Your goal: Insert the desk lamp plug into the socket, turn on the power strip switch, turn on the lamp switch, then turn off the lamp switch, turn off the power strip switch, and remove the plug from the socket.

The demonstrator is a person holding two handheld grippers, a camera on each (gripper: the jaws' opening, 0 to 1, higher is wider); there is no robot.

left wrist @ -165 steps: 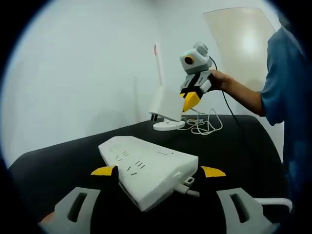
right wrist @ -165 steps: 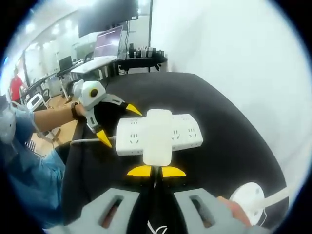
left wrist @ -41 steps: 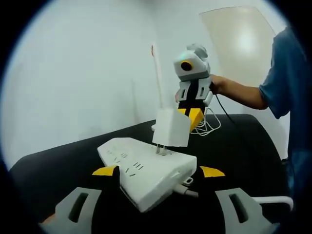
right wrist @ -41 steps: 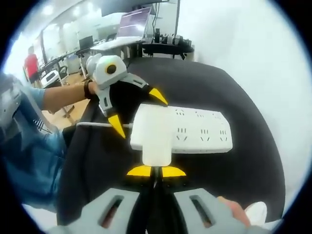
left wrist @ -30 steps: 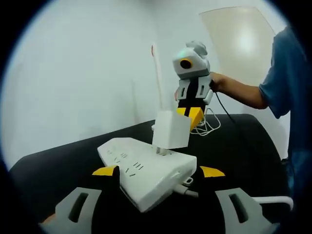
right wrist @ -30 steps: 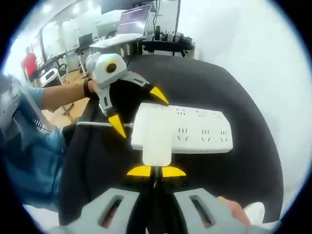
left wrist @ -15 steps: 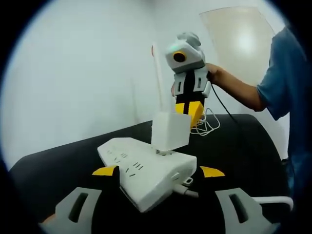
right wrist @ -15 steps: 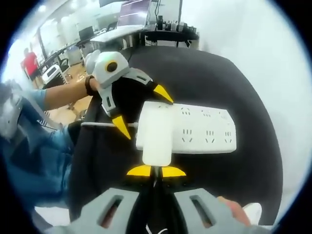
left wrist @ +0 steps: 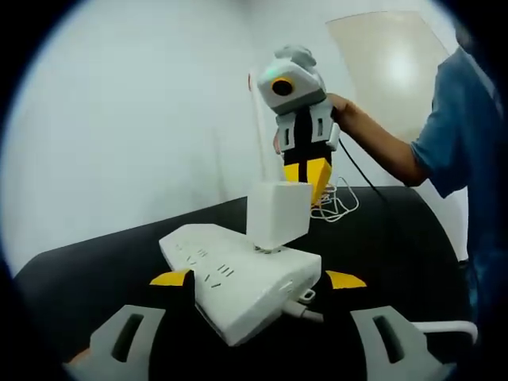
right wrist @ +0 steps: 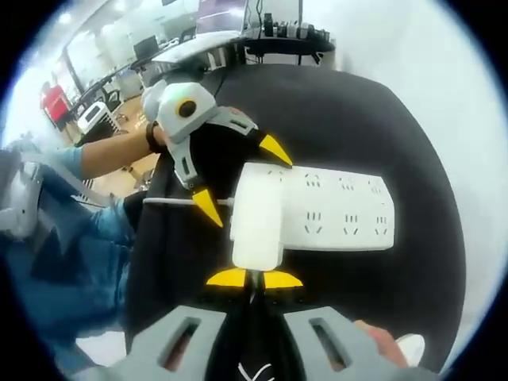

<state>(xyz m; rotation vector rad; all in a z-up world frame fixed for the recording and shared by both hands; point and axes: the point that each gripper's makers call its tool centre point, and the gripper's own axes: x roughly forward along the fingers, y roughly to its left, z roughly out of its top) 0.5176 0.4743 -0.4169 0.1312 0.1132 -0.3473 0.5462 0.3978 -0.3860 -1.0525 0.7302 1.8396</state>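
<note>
**A white plug block seated on the power strip, held from above by the right gripper**

Nearest to us in the left gripper view, the left gripper (left wrist: 258, 279) shows grey, matte plastic jaws with slotted cut-outs and yellow tips. They are spread wide, one tip on either side of the near end of the power strip (left wrist: 238, 282), a long, smooth white plastic bar with rounded edges and rows of dark socket slots. We cannot tell whether the tips touch it. A white cord leaves the strip's near end. The strip lies on a table (left wrist: 95, 262) covered in black, matte cloth.

On top of the strip stands the plug (left wrist: 277, 214), a boxy, glossy white block, sitting in a socket near the strip's middle. Above it, the right gripper (left wrist: 307, 171) points straight down, its yellow tips pressed together on the plug's upper edge. A hand grips its handle, and a blue sleeve follows to the right. Farther back, a loose coil of white cable (left wrist: 333, 202) lies on the cloth before a plain pale wall.

In the right gripper view we look down the plug (right wrist: 258, 216) onto the strip (right wrist: 341, 210), whose socket faces run off to the right, and we see the left gripper (right wrist: 242, 178) straddling the strip's left end. Beyond the table's far edge lies an office with desks and monitors.
</note>
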